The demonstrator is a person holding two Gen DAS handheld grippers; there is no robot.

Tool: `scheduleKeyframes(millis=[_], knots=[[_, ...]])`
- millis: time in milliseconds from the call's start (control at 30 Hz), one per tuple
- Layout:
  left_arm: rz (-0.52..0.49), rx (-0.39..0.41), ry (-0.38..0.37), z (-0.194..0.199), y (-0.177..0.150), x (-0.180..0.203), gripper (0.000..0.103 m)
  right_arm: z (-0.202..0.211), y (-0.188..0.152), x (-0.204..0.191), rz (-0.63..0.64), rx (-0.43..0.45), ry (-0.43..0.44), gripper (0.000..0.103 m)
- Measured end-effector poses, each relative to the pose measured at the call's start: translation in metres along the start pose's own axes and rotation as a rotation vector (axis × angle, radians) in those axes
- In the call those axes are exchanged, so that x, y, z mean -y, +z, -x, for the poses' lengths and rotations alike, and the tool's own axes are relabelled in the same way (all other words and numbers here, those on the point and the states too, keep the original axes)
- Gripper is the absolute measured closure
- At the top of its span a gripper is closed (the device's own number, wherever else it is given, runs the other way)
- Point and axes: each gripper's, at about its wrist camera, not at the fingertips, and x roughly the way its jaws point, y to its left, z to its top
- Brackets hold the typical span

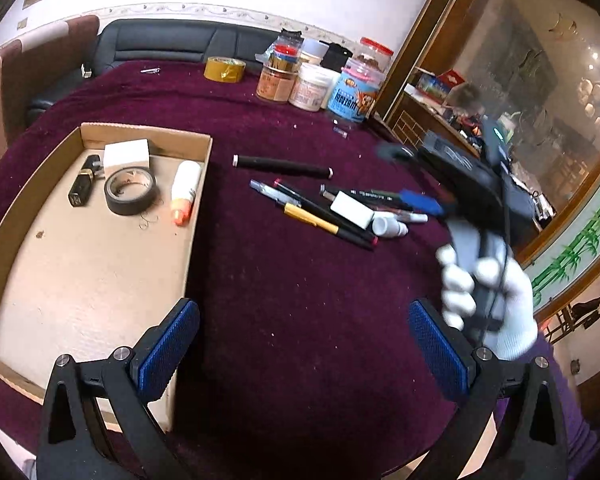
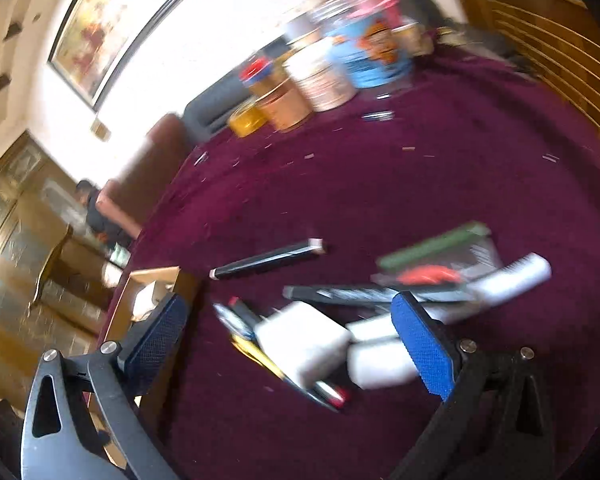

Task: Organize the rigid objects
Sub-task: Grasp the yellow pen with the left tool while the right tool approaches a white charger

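Observation:
A cardboard tray (image 1: 198, 184) on the maroon table holds a white box (image 1: 126, 153), a black tape roll (image 1: 130, 191), a white glue bottle (image 1: 185, 192) and a small black item (image 1: 81, 187). Right of it lie a black tube (image 1: 282, 161), a pile of pens (image 1: 320, 216), a white block (image 1: 352, 210) and a small white bottle (image 1: 388, 227). My left gripper (image 1: 304, 344) is open and empty above the cloth near the tray's corner. My right gripper (image 2: 290, 344) is open, hovering over the white block (image 2: 304, 340) and the bottle (image 2: 380, 364); it also shows in the left wrist view (image 1: 416, 200), blurred.
Jars and tubs (image 1: 320, 80) and a yellow tape roll (image 1: 224, 69) stand at the table's far edge. A black sofa (image 1: 172, 44) and a chair (image 1: 28, 68) lie beyond. A wooden mirrored cabinet (image 1: 500, 100) is at the right. A green packet (image 2: 436, 246) lies by the pens.

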Motion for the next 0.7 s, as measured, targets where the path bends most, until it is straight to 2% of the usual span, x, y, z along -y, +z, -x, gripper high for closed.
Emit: scheduleKeyframes(millis=[133,167,200,333,400,500,600,700], knots=[[-0.011,-0.002,0.017,0.002,-0.005,0.006,0.001,-0.039,-0.009,-0.014,0.071,-0.156,0.056,0.0],[-0.012,-0.003,0.021,0.002,-0.006,0.006,0.001,-0.038,-0.012,-0.02,0.113,-0.153,0.046,0.0],[-0.012,-0.005,0.024,0.002,-0.006,0.005,0.001,-0.039,-0.017,-0.022,0.123,-0.187,0.08,0.0],[0.005,-0.022,0.026,-0.006,-0.006,0.001,0.001,-0.026,-0.042,-0.023,0.1,-0.284,0.315,0.0],[0.019,-0.04,0.012,-0.012,-0.007,0.0,0.001,-0.015,-0.048,-0.02,0.104,-0.262,0.321,0.0],[0.018,-0.059,0.018,-0.02,-0.009,0.002,0.001,-0.003,-0.05,-0.003,0.088,-0.178,0.261,0.0],[0.005,-0.075,0.031,-0.028,-0.009,0.005,0.001,-0.001,-0.052,0.017,0.014,-0.123,0.285,0.0],[-0.025,-0.068,0.063,-0.034,-0.005,0.006,0.001,-0.003,-0.054,0.025,-0.021,-0.122,0.254,0.0]])
